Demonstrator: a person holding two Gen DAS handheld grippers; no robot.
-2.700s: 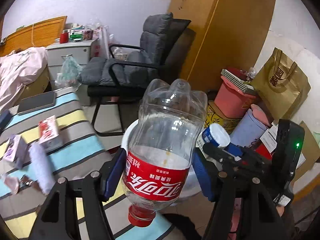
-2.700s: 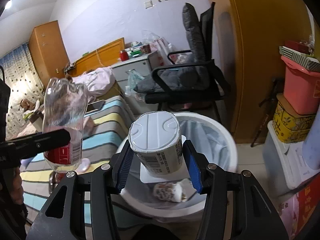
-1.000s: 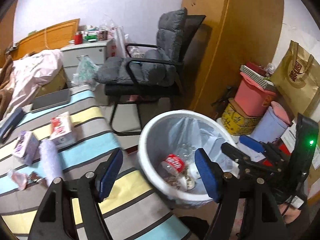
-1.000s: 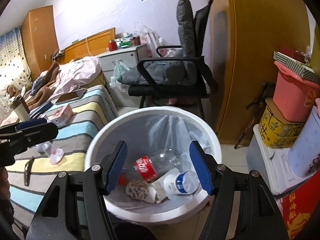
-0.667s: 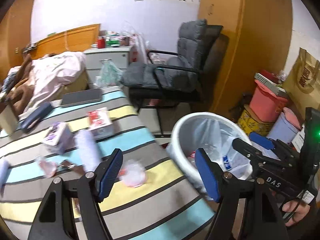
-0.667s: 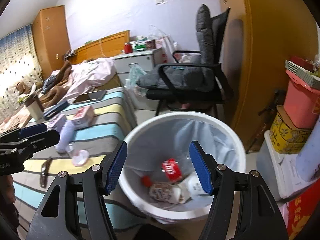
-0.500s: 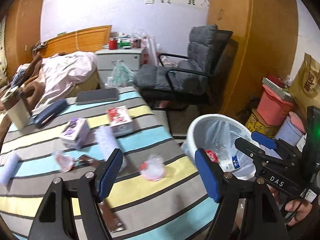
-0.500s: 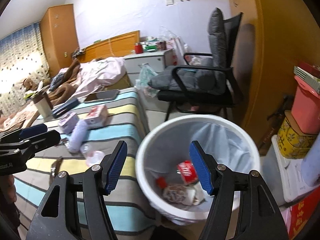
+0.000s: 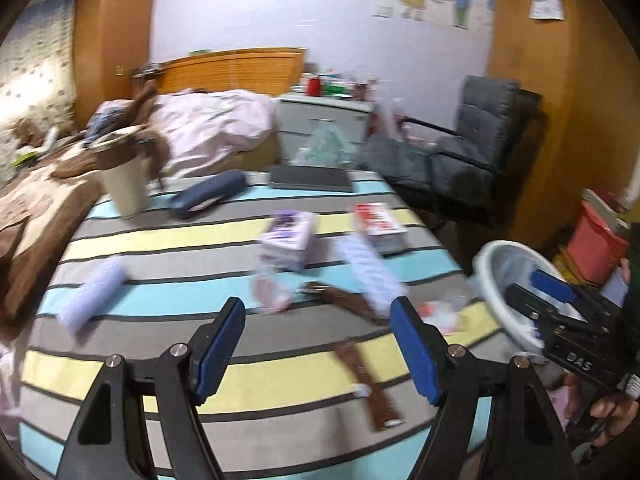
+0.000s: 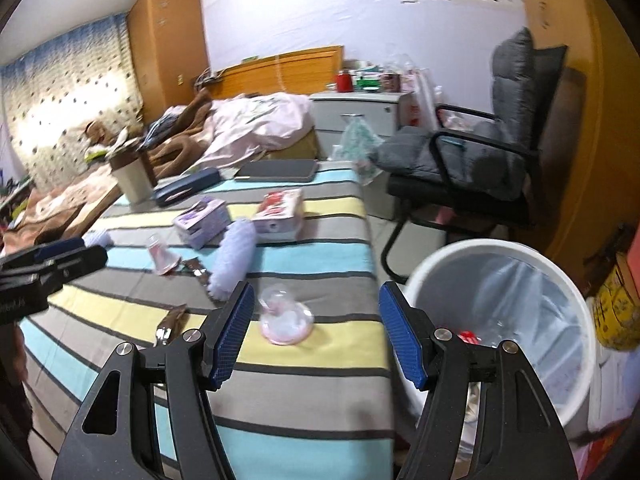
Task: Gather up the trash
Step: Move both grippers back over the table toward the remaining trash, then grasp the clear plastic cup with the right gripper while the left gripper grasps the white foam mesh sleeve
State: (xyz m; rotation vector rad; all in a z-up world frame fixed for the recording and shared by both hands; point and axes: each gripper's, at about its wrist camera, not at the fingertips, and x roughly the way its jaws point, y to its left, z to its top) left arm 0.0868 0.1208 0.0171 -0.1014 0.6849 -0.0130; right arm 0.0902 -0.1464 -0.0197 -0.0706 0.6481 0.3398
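Hovering over the striped cloth [image 10: 312, 256], both the left gripper [image 9: 316, 344] and right gripper [image 10: 316, 334] gape empty. A clear plastic cup [image 10: 285, 320] lies beside the white trash bin [image 10: 576, 320].

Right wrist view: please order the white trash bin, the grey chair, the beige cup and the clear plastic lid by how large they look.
1. white trash bin and grey chair: alike; bin is nearer, so unsure.
2. beige cup
3. clear plastic lid: nearly like the cup.
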